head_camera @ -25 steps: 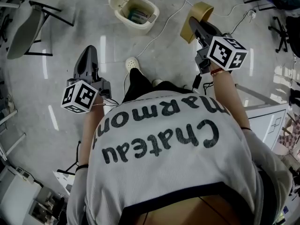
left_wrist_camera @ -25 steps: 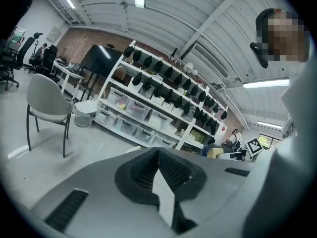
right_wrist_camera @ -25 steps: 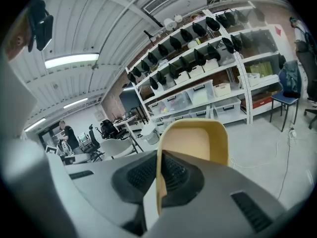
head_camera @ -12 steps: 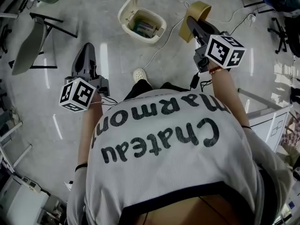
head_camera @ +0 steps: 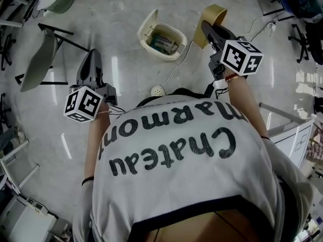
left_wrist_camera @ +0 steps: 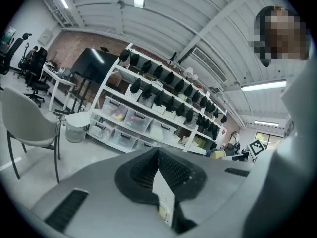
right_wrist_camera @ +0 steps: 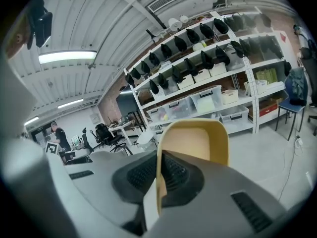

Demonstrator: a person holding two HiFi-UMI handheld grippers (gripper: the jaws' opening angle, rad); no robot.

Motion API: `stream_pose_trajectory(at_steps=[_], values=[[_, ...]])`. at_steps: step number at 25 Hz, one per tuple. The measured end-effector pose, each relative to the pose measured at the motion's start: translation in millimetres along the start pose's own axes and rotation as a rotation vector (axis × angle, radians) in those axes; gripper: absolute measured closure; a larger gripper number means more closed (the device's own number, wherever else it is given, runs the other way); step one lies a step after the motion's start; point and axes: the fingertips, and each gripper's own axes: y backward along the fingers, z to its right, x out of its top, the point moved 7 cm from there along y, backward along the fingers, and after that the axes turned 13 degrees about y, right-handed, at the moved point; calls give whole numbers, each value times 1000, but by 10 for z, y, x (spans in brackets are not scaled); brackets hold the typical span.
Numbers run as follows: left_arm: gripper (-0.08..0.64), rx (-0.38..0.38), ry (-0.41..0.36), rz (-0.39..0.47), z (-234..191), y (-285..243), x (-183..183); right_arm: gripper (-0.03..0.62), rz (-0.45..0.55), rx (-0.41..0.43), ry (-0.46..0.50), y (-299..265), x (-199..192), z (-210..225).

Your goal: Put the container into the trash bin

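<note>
The tan container (head_camera: 216, 13) hangs from my right gripper (head_camera: 206, 26), which is shut on its wall. In the right gripper view the container (right_wrist_camera: 198, 138) stands up past the jaws of the right gripper (right_wrist_camera: 159, 155), its rim pinched between the pads. The cream trash bin (head_camera: 160, 55) stands on the floor with its lid up and some rubbish inside, to the left of the container and a little nearer to me. My left gripper (head_camera: 93, 54) is held out at the left, shut with nothing in it; in its own view the left gripper (left_wrist_camera: 158, 155) shows only closed pads.
A grey chair (head_camera: 38, 62) stands at the left and a white cable (head_camera: 176, 67) runs over the floor past the bin. A white cabinet (head_camera: 290, 130) is at the right. Tall shelves (left_wrist_camera: 163, 108), a chair (left_wrist_camera: 25, 123) and a white bucket (left_wrist_camera: 76, 127) lie ahead.
The person has walked forward: the bin has drawn nearer and slid right in the head view. Both grippers travelled along, the right one still shut on the container.
</note>
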Motion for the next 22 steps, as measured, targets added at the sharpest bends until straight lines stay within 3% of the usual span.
stream_pose_trajectory(at_steps=[13,22], values=[[538,-34,0,-28,-309,-328,221,563,-19,-20,-7,-441,70,-86],[537,-11,20,-40,-472,-353,221,563,-46,-6,-4,-646,62,-96]])
